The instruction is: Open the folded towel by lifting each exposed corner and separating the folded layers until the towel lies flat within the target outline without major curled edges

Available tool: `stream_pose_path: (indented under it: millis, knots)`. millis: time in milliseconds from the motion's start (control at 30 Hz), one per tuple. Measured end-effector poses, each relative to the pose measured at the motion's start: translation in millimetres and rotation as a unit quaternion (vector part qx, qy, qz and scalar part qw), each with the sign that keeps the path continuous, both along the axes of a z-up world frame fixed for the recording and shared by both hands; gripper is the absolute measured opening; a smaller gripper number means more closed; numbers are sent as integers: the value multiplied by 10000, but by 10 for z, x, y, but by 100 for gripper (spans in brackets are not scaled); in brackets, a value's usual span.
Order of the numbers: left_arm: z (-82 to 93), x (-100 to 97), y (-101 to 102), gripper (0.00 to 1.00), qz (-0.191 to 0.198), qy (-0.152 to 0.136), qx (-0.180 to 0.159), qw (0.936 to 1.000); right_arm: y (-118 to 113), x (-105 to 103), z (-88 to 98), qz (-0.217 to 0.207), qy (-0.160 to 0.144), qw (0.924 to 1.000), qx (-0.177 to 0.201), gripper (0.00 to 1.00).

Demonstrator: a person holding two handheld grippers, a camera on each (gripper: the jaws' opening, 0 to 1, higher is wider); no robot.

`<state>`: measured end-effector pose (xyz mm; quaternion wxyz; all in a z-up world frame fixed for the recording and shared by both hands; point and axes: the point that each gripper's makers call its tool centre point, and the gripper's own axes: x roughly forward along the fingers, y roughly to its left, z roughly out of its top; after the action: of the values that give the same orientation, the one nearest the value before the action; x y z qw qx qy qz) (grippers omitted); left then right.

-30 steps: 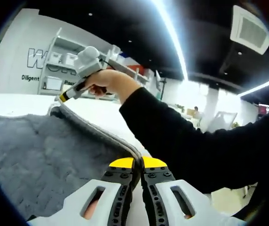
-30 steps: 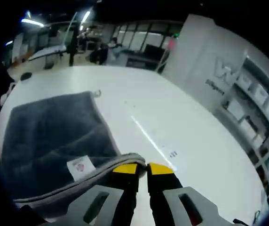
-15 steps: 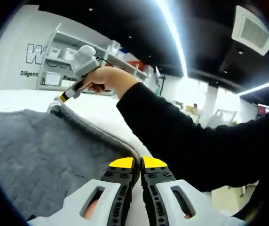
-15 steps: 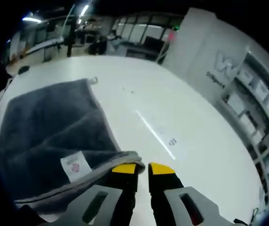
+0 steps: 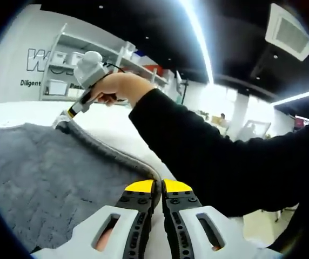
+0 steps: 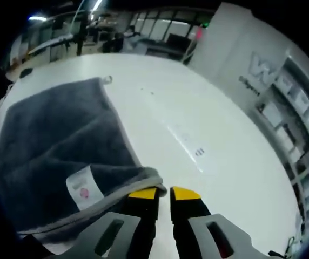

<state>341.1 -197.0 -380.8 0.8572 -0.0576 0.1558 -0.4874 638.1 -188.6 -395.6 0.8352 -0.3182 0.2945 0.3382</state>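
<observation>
Left gripper view, nearest: left gripper (image 5: 158, 186), yellow-tipped jaws drawn together, pinching the bound hem of the grey terry-cloth towel (image 5: 46, 178) at one corner. The hem runs taut from these jaws away to the far corner, which suggests the edge is stretched on purpose so the layer stays straight, not curled.

Mid-distance: a black sleeve (image 5: 208, 156) crosses the view from the right to a hand (image 5: 119, 89) gripping the right gripper (image 5: 71, 113). Its tips sit at the towel's far corner on that same hem. Holding both ends of one edge lets the layer be carried as a sheet.

Right gripper view, nearest: right gripper (image 6: 163, 192), jaws with a narrow gap showing between the yellow tips; towel corner bunched against the left tip. Cannot tell whether cloth is actually clamped. A white sewn care label with a red mark (image 6: 82, 188) faces up just beside it, so the underside of the fold is exposed here.

Beyond: the towel's body lies spread on the white tabletop (image 6: 208, 129), far edge flat, small hanging loop (image 6: 107, 80) at the far corner. A faint printed line (image 6: 182, 141) on the table lies apart from the towel.

Far: white shelving with boxes (image 5: 62, 75) along the wall.
</observation>
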Motion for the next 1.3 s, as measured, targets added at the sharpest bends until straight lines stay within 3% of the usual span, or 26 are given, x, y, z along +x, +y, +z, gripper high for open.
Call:
stream_pose_path:
  millis: [267, 400, 500, 767, 1000, 1167, 1300]
  knots:
    - [-82, -56, -37, 5, -156, 126, 148, 9997, -45, -28, -56, -29, 77, 9999, -137, 5]
    - [-103, -108, -75, 13, -287, 233, 142, 9992, -111, -5, -141, -89, 148, 9995, -273, 8]
    - [-110, -114, -74, 13, -297, 206, 188, 9992, -184, 22, -157, -178, 135, 9990, -375, 13]
    - [-156, -156, -89, 16, -395, 259, 279, 9985, -231, 57, -161, -184, 135, 9991, -347, 17]
    - [-176, -183, -95, 18, -435, 279, 317, 9982, -303, 80, -16, -227, -5, 9993, -281, 23]
    - [-176, -201, -101, 18, -458, 273, 320, 9981, -531, 174, 49, -539, -253, 9960, -667, 19]
    - [-176, -202, -99, 18, -464, 273, 319, 9980, -488, 168, 101, -506, -258, 9973, -462, 19]
